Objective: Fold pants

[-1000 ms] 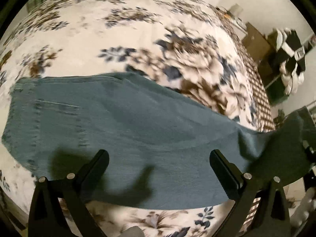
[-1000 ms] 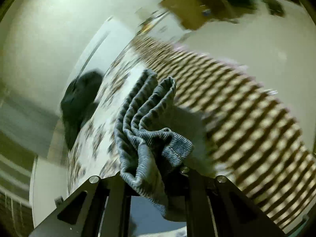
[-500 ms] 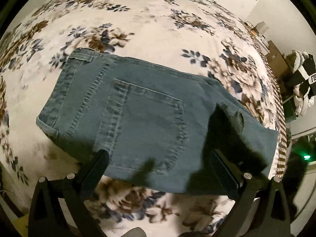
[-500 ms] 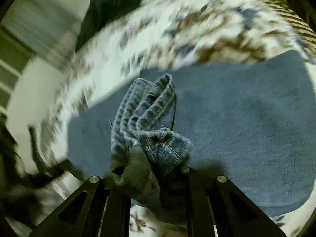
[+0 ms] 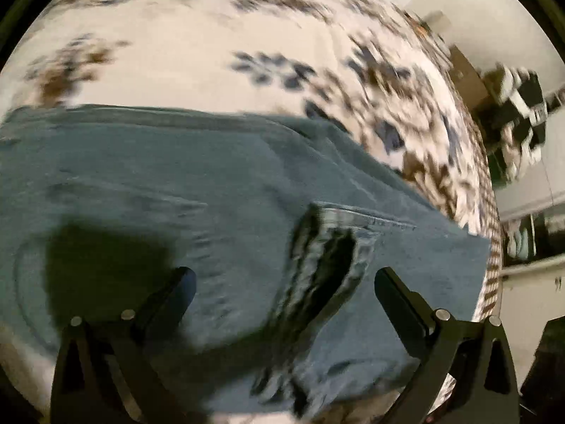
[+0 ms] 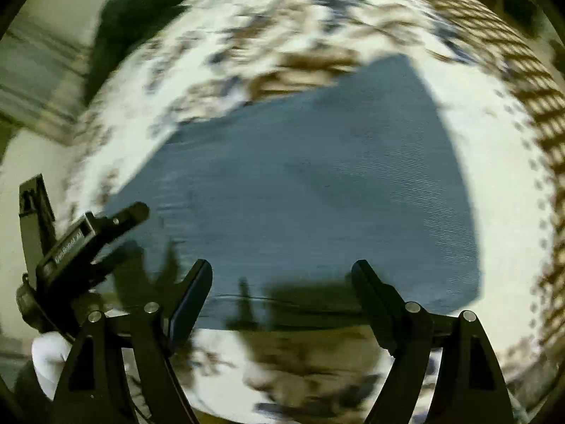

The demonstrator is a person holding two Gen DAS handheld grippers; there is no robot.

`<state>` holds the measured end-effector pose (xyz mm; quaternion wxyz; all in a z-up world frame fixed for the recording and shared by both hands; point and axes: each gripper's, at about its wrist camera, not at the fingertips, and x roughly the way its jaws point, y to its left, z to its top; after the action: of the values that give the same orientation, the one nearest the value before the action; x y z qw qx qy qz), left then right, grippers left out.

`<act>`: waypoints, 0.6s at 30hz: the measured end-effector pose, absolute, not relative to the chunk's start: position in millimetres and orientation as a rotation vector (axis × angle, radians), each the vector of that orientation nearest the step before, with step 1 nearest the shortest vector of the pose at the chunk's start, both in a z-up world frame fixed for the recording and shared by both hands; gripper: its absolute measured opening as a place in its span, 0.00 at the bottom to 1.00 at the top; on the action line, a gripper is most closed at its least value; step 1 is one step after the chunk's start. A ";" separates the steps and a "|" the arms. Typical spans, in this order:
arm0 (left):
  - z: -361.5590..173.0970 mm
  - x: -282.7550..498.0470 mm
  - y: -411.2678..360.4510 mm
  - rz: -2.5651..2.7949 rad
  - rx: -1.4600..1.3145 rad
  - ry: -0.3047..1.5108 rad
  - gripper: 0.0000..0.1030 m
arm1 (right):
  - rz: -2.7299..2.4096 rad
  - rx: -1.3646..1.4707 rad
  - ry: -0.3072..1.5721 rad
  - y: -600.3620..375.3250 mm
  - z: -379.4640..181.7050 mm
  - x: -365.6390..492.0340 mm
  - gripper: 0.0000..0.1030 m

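Note:
Blue denim pants (image 5: 219,190) lie folded on a floral bedspread (image 5: 197,53). In the left wrist view the leg hem (image 5: 328,258) lies on top of the seat, bunched and open. My left gripper (image 5: 284,286) is open and empty just above the hem end. In the right wrist view the pants (image 6: 317,190) lie flat as a folded block. My right gripper (image 6: 282,279) is open and empty over the near edge of the denim. The left gripper (image 6: 81,240) shows at the lower left of that view.
The floral bedspread (image 6: 247,35) surrounds the pants. A dark garment (image 6: 141,10) lies at the far side of the bed. A checked cover (image 6: 529,106) runs along the bed's right edge. Boxes and clutter (image 5: 512,106) stand beyond the bed by the wall.
My right gripper carried the leg hem over the seat, opened and let it go. The hem now lies on the pants. My left gripper moved closer over the denim.

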<state>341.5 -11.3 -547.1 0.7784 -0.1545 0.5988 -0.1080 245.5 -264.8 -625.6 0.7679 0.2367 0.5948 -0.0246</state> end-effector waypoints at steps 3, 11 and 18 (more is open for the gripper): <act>-543.4 343.7 -33.9 -0.345 -0.255 1.187 0.22 | -0.148 0.494 1.309 -282.9 -631.8 245.0 0.81; -525.2 344.2 -1.8 -0.373 -0.256 1.171 0.15 | -0.257 0.502 1.324 -307.4 -636.8 259.1 0.81; -539.6 356.2 2.0 -0.363 -0.235 1.193 0.16 | -0.253 0.469 1.355 -288.4 -638.8 279.2 0.81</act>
<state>356.2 2.0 -539.6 0.8054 -0.1097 0.5573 -0.1695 279.2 -288.4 -638.8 0.7465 0.2142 0.6192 -0.1158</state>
